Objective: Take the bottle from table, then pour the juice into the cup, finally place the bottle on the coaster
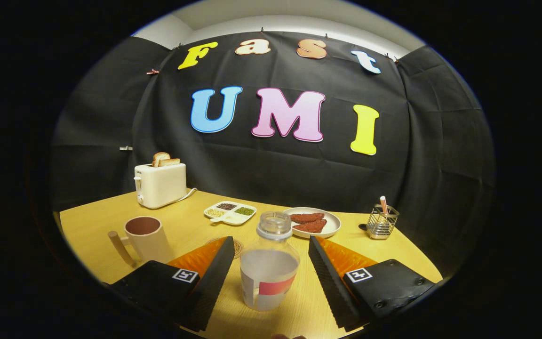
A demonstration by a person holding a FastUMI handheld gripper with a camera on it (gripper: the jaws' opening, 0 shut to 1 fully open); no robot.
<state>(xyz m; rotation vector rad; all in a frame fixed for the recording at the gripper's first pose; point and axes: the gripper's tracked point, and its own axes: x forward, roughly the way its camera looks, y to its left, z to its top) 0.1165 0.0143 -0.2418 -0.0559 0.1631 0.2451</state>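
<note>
Gripper [270, 278] spread wide, gripping nothing; bottle [269, 263] upright on table [402, 256] between the fingers, gaps on both sides, no lid visible on the neck. Cup [147, 239] w/ wooden handle beyond left finger, coaster [236, 246] partly hidden behind that finger's tip, just beside bottle. Plate w/ reddish food [312, 222] right behind bottle. Risks, as judgement: closing off-centre could nudge the bottle before both pads seat, tipping it & spilling the pale juice; grabbing too low on the smooth wall could let it swing during pour; cup handle near the swing path
</note>
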